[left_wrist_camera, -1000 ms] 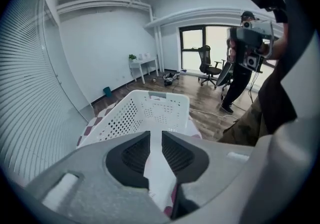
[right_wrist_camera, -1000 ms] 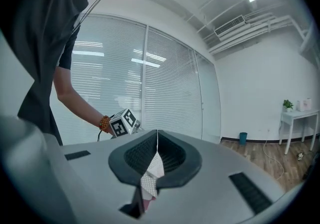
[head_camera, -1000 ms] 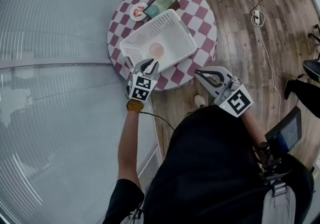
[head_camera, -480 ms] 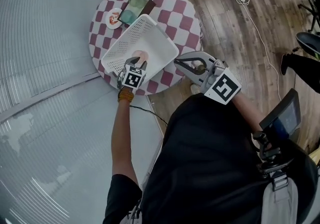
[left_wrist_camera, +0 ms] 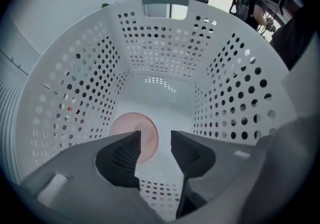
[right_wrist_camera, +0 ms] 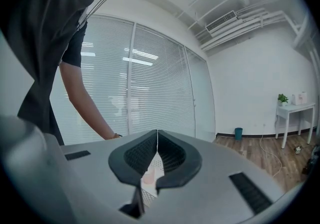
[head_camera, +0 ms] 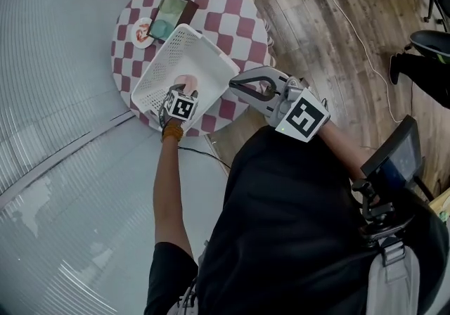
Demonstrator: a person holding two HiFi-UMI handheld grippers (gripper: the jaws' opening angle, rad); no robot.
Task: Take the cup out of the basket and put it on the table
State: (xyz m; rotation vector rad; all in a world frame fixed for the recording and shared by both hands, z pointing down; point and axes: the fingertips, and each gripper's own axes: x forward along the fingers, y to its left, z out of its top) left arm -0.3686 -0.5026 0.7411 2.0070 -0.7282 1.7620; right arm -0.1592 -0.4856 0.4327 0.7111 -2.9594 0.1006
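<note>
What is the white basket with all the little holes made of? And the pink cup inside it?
The basket looks like moulded plastic: it has smooth, matte white walls with even rows of round holes and a cut-out handle slot. The cup looks like plastic too, pale pink and smooth with a soft sheen, though it might be glazed ceramic; the view doesn't settle it.

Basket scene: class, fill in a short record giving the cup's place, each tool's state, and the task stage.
cup: in the white basket, on its floor
basket: on the checked table
left tool: inside the basket, jaws opening, cup ahead, not gripped
right tool: shut, empty, beside the table
stage: cup not yet out
</note>
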